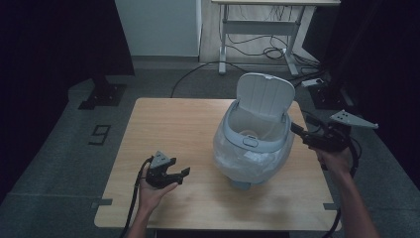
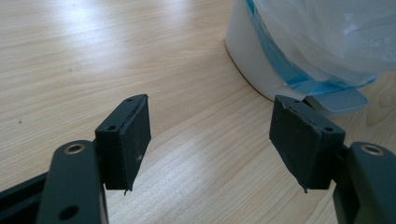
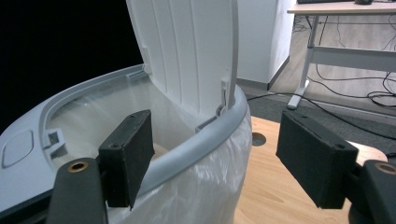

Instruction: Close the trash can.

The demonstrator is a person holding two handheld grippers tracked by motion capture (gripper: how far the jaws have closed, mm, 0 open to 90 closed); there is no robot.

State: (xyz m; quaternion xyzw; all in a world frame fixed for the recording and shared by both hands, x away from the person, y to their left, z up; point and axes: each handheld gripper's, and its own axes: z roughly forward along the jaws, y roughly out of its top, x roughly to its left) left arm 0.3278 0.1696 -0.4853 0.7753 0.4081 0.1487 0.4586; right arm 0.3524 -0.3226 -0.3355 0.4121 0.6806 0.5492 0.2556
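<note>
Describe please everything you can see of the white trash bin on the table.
The white plastic trash bin stands upright on the wooden table, right of centre. Its ribbed lid is swung up at the back, open. A grey rim ring clamps a clear plastic liner bag, which drapes outside. A pedal sticks out at the base. Neither gripper touches it.

The left gripper [image 1: 179, 174] rests low in an upturned palm, jaws apart and empty — the right gripper [image 1: 297, 130] is held level, jaws wide.
</note>
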